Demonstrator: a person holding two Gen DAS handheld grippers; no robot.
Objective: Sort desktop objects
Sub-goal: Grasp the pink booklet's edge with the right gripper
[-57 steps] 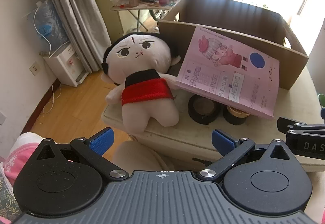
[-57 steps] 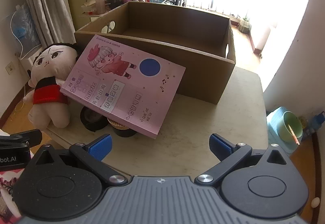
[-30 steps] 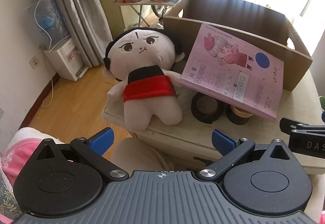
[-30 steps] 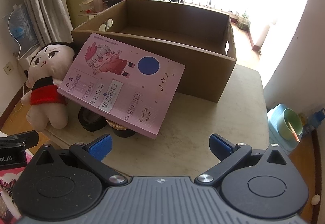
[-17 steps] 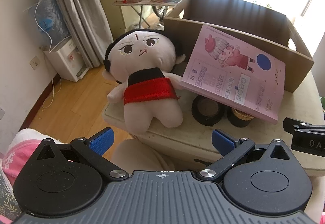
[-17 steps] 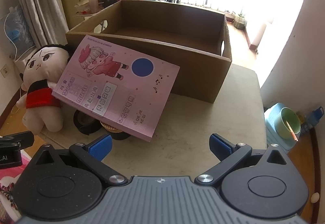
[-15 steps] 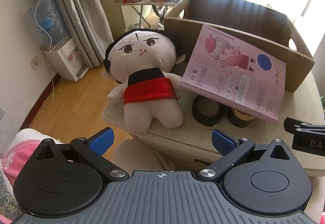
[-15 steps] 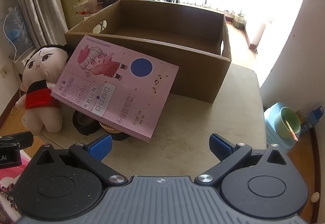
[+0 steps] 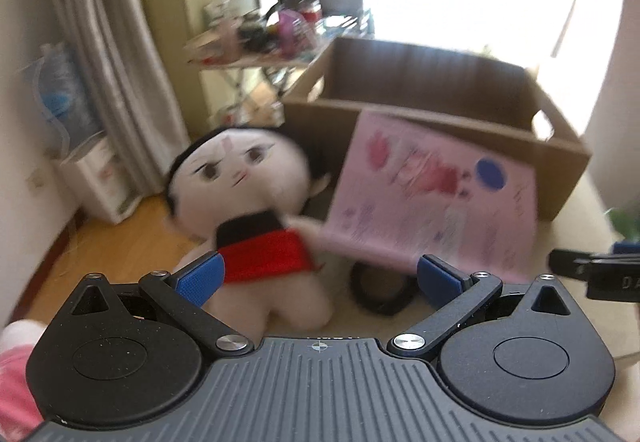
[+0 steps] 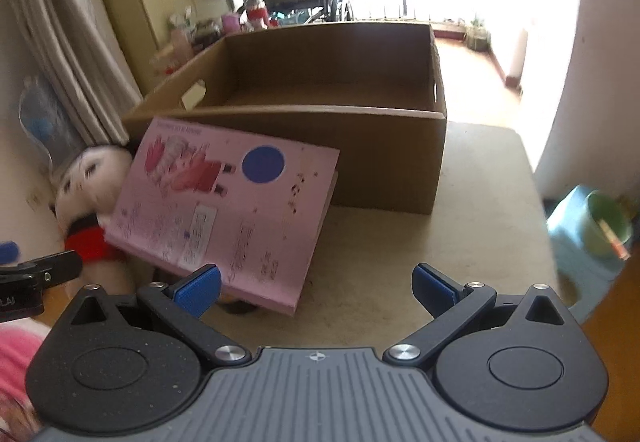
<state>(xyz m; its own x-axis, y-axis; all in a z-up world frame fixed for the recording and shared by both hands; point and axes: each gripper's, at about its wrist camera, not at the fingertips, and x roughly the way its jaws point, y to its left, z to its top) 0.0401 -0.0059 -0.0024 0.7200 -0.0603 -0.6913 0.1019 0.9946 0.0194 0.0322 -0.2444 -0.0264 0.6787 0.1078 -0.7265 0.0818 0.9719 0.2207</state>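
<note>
Two grippers, left (image 9: 318, 278) and right (image 10: 316, 284), both gaping wide, holding nothing. Approach step, I judge. Pink booklet (image 10: 228, 217) leans on the cardboard box (image 10: 384, 161), propped over a tape roll (image 9: 378, 296) near the table's (image 10: 480, 242) front edge; doll (image 9: 248, 209) sits at its left corner. Box looks empty. Next: close on one item.

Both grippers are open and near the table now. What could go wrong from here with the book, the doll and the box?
1. The pink book leans tilted against the box, over the tape roll. A push from the right gripper may make it slide.
2. The doll sits at the table edge; a nudge from the left gripper might drop it to the floor.
3. Both views are blurred, so aim may be poor.
</note>
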